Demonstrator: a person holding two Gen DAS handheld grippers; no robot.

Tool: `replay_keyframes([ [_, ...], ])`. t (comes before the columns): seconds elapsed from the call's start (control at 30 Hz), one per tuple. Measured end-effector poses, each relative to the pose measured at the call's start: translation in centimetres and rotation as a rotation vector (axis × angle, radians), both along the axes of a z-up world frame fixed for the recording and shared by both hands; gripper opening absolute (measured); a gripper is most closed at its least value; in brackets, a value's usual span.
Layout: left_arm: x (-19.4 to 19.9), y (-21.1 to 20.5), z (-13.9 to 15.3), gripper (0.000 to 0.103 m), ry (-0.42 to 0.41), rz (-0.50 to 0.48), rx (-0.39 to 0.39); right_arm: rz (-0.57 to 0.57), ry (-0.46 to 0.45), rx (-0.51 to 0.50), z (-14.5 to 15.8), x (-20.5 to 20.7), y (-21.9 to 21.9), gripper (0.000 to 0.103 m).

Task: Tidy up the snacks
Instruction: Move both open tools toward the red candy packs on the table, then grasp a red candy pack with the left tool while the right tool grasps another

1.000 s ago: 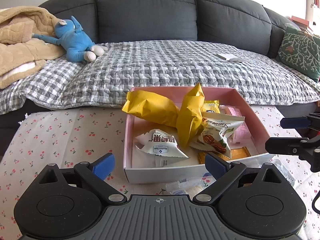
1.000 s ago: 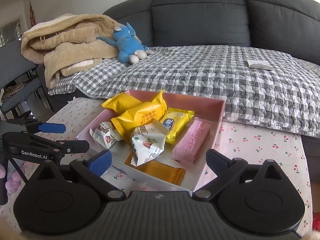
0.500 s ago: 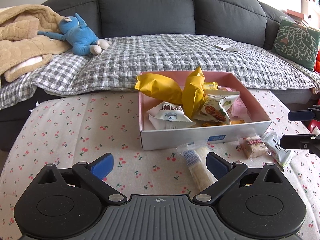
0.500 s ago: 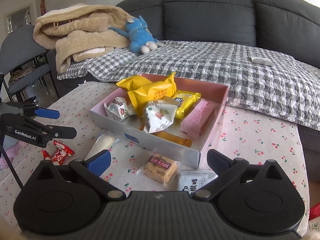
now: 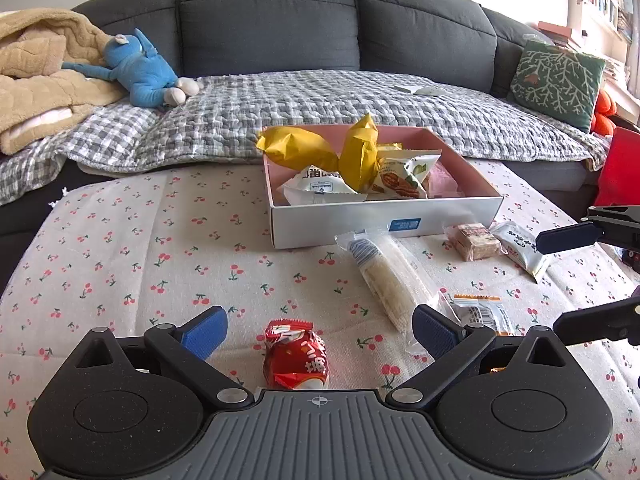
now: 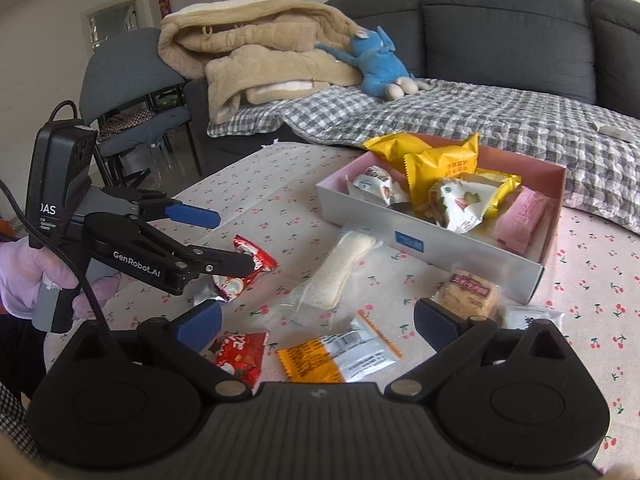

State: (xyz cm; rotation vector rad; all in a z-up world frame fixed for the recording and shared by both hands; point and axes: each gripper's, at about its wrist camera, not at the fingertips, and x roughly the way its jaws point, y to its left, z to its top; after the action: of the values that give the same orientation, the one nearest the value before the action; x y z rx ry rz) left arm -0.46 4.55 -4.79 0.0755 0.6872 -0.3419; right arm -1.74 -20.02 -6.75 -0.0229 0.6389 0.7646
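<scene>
A pink-lined box [image 5: 384,216] [image 6: 432,236] on the cherry-print table holds yellow, white and pink snack packs. Loose snacks lie in front of it: a long white pack [image 5: 386,272] [image 6: 340,272], a brown biscuit pack [image 5: 474,240] [image 6: 468,294], a white sachet [image 5: 520,246], an orange-and-white pack [image 5: 480,312] [image 6: 340,356] and a second red pack [image 6: 240,354]. My left gripper [image 5: 318,332] [image 6: 236,242] is open, with a red candy pack [image 5: 296,356] [image 6: 248,264] between its fingers. My right gripper [image 6: 318,326] [image 5: 572,276] is open and empty above the orange-and-white pack.
A grey sofa [image 5: 280,32] with a checked blanket [image 5: 320,108] stands behind the table. On it lie a blue plush toy [image 5: 140,70], a beige coat [image 6: 256,60] and a green cushion [image 5: 556,76]. A grey chair [image 6: 128,80] stands at the left.
Both grippers have pulled back from the box toward the table's near side. More loose snacks have come into view. The red candy pack now lies between my left fingers.
</scene>
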Motion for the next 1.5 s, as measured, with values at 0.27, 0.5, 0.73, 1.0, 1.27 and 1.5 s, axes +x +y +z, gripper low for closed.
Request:
replay_keyframes([
  [0.27, -0.7, 1.5, -1.6, 0.098, 0.038, 0.001, -0.029, 0.094, 0.016, -0.030, -1.4, -1.6, 2.2, 0.099],
  [0.5, -0.6, 1.4, -1.8, 0.091, 0.051, -0.013, -0.046, 0.145, -0.005, -0.067, -1.7, -2.3, 3.6, 0.079],
  [0.73, -0.1, 0.9, -2.6, 0.072, 0.087, -0.010, -0.028, 0.192, -0.005, -0.094, -1.8, -2.3, 4.4, 0.059],
  [1.0, 0.4, 0.8, -3.0, 0.052, 0.110, 0.007, -0.022, 0.207, 0.013, -0.102, -2.1, -2.4, 4.5, 0.047],
  [1.27, 0.5, 1.0, -3.0, 0.035, 0.119, 0.019, -0.019, 0.207, 0.013, -0.101, -2.1, -2.4, 4.5, 0.039],
  [1.5, 0.5, 0.7, -2.8, 0.031, 0.109, 0.013, -0.012, 0.206, 0.006, -0.098, -1.8, -2.1, 4.5, 0.029],
])
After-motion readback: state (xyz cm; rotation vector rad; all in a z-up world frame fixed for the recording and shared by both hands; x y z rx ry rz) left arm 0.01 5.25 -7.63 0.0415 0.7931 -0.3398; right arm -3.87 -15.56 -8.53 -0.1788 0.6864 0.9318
